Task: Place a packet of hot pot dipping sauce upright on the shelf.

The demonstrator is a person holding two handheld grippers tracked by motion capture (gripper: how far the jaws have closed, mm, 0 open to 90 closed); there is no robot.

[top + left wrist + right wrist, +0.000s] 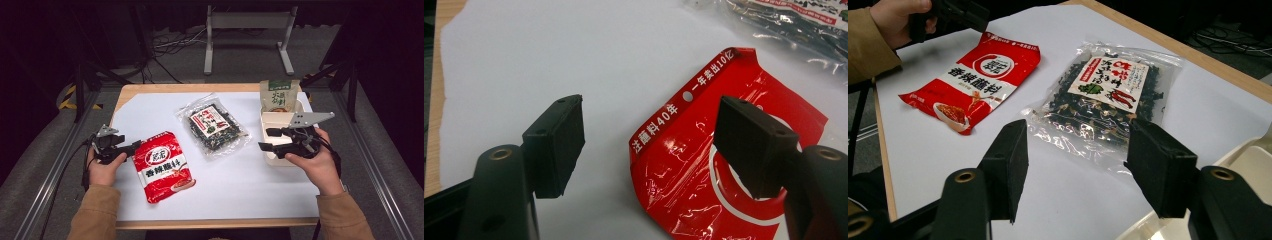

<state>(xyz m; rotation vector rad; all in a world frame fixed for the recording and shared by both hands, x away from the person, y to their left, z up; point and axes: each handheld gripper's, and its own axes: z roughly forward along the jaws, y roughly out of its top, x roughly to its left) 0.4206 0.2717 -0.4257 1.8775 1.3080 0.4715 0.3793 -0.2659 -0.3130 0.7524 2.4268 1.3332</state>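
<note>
Reaching: the left gripper [136,146] is held level at the top left corner of the red packet [163,166], at about 9 o'clock on the white sheet [250,185].
Left claw: seen spread apart in the left gripper view [649,142]; one pad is over the red packet [724,165], the other over bare sheet, and nothing is pinched.
Red packet: laid flat on the sheet at about 8 o'clock, its printed face up, tilted slightly.
Right gripper [266,139]: held above the near end of the cream tray [274,120] at about 3 o'clock, pointed towards the middle of the table.
Right claw: seen wide apart in the right gripper view [1075,165], with nothing between the pads.
Clear bag [213,126]: filled with dark dried pieces, laid near the sheet's centre, just past 12 o'clock from the red packet and apart from it.
Green pouch [278,95]: stood at the far end of the tray, at about 1 o'clock.
</note>
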